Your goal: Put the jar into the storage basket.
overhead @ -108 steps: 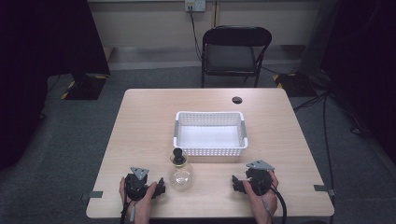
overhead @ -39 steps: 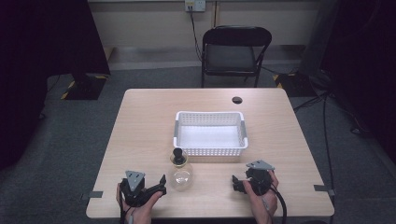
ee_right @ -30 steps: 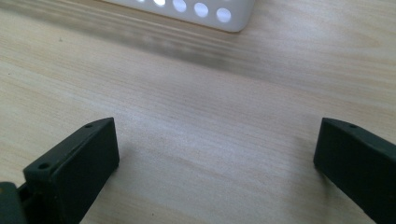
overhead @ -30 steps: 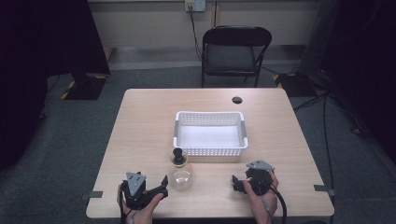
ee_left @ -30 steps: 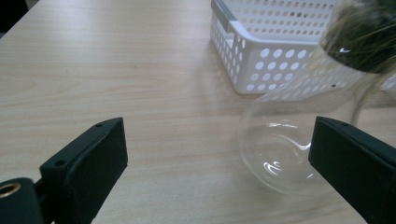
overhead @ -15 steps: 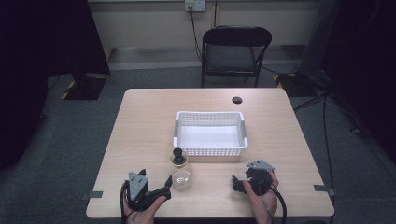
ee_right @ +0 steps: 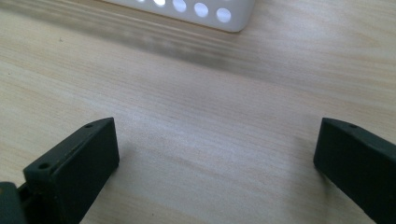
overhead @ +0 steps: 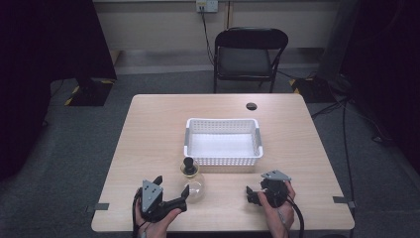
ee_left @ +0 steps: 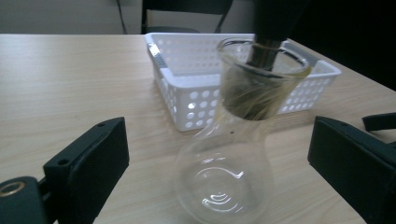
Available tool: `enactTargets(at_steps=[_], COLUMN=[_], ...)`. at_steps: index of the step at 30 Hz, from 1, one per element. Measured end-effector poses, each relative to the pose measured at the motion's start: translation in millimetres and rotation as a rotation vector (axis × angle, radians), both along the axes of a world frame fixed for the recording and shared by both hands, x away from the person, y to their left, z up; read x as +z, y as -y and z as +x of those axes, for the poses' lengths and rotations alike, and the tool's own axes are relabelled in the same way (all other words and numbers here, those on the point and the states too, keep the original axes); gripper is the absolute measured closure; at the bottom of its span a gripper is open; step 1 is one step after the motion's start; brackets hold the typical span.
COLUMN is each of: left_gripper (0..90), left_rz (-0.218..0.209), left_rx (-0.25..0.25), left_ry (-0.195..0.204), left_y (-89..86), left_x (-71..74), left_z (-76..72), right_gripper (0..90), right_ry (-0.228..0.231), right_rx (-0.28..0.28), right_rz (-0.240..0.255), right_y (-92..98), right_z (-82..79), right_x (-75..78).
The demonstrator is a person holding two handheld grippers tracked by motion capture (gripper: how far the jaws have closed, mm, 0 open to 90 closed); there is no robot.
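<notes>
Now glass flask (ee_left: pixel 233 154) btwn open left gripper (ee_left: pixel 224 163) jaws, untouched.

No readable text, label, brand, number or sign anywhere. Nothing printed on the glass flask (ee_left: pixel 224 158), nothing on the white basket (overhead: pixel 223 144), nothing on the worktop (overhead: pixel 153 129). Yellow and black hazard striping on the floor (overhead: pixel 69 94) at the left and by the right side of the chair, without lettering. Wall outlet plate (overhead: pixel 203 5) at the top edge too small to make out any marking.
</notes>
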State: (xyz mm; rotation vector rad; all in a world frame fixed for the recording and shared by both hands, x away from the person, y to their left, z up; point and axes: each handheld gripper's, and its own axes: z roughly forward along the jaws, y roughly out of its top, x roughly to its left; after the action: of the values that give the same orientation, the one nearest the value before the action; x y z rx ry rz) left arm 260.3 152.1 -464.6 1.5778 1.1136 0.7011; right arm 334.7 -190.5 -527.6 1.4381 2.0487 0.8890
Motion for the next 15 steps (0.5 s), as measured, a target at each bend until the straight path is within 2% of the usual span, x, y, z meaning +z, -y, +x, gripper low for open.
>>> enactTargets(at_steps=[4, 6, 11, 15], left_gripper=[2.4, 2.8, 4.9, 5.7], left_rz=[0.005, 0.015, 0.024, 0.029], left_rx=[-0.025, -0.033, -0.067, -0.093], left_ry=[0.017, 0.009, 0.039, 0.044], left_y=[5.9, 8.6, 15.0, 18.3], left_x=[3.2, 4.2, 6.8, 8.2], left_z=[1.7, 3.1, 7.7, 12.1], right_gripper=[0.0, 0.0, 0.0, 0.0], right_ry=[0.000, 0.000, 0.000, 0.000], right_rx=[0.000, 0.000, 0.000, 0.000], right_rz=[0.000, 0.000, 0.000, 0.000], right_y=[0.0, 0.0, 0.0, 0.0], right_z=[0.0, 0.0, 0.0, 0.0], right_x=[0.0, 0.0, 0.0, 0.0])
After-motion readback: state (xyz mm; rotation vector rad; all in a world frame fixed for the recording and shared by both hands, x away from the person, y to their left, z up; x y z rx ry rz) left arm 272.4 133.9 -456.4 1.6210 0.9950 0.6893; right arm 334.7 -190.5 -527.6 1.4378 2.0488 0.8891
